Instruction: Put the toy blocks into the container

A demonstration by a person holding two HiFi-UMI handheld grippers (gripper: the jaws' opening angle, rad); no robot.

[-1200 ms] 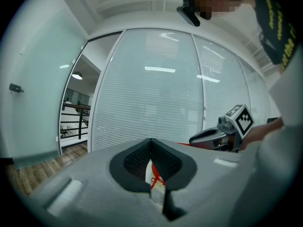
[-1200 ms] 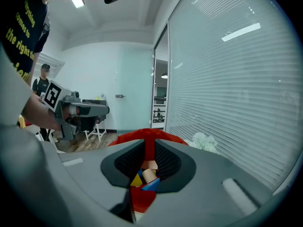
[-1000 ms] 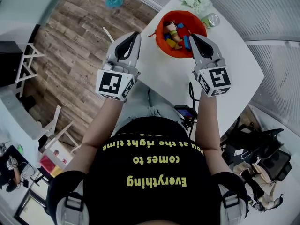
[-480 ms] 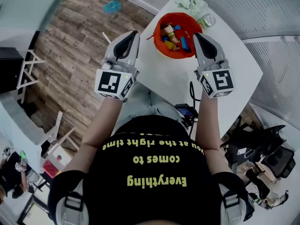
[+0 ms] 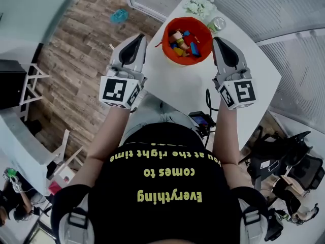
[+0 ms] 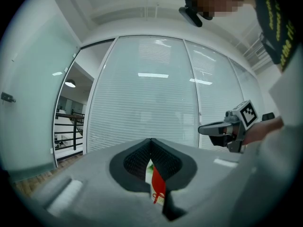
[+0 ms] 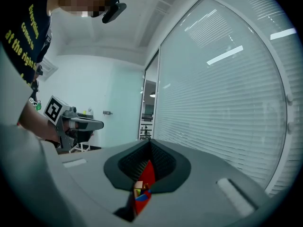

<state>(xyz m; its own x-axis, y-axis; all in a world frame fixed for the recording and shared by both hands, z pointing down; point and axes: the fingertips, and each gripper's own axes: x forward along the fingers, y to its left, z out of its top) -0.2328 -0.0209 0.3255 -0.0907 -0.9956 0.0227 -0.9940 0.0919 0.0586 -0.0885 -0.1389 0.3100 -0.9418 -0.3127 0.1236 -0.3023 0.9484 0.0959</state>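
Nearest to us is the black shirt (image 5: 157, 187) with yellow print, and both forearms reach out from it. We hold a tool in each hand, and each carries its marker cube at the near end.

The left tool (image 5: 138, 37) sits over the bench's left edge, with the wooden floor (image 5: 76, 60) below it. In the left gripper view its tips (image 6: 150, 140) are pressed together, clenched on nothing. Through the slot lower down between the jaws we see only a sliver of red.

The right tool (image 5: 217, 39) hangs over the white bench (image 5: 188, 90). Its jaws are likewise clenched, the tips (image 7: 150, 140) meeting with nothing gripped. Through their lower slot we glimpse red with bits of coloured block. Each tool also shows in the other's view, off to the side.

Between the two tools, a little beyond their tips, the orange container (image 5: 165, 43) stands on the bench. The toy blocks (image 5: 183, 42) lie heaped inside it, yellow, blue, red and tan. Neither tool touches the container.

Just beyond it, to the right, stands a can (image 5: 217, 23), and a white crumpled thing (image 5: 199, 5) lies near the far edge. Farther left, a turquoise object (image 5: 119, 16) lies on the floor.
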